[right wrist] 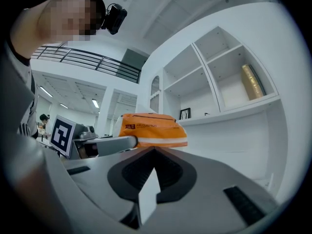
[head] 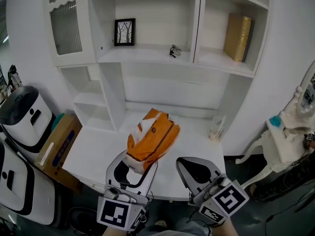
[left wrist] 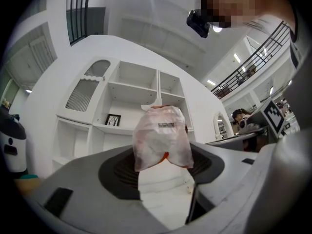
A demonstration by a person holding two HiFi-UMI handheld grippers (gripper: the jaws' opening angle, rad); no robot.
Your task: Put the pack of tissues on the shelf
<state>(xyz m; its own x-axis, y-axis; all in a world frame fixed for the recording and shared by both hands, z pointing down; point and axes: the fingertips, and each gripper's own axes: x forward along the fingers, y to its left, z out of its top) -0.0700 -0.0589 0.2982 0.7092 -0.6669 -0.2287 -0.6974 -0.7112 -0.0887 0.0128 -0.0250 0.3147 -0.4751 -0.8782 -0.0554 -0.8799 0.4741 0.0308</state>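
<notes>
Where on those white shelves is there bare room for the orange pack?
Middle shelf: bare between the picture frame and a small dark object. Right shelf: bare left of the gold book. Nowhere looks crowded.

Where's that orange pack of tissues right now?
In the head view, the pack of tissues is gripped by the left gripper at lower centre, over the white desk below the shelves.

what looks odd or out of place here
The orange pack of tissues is gripped by one end only in the left gripper, so it sticks out tilted above the desk. The gold book stands leaning on the top-right shelf. Nothing looks spilled or broken.
</notes>
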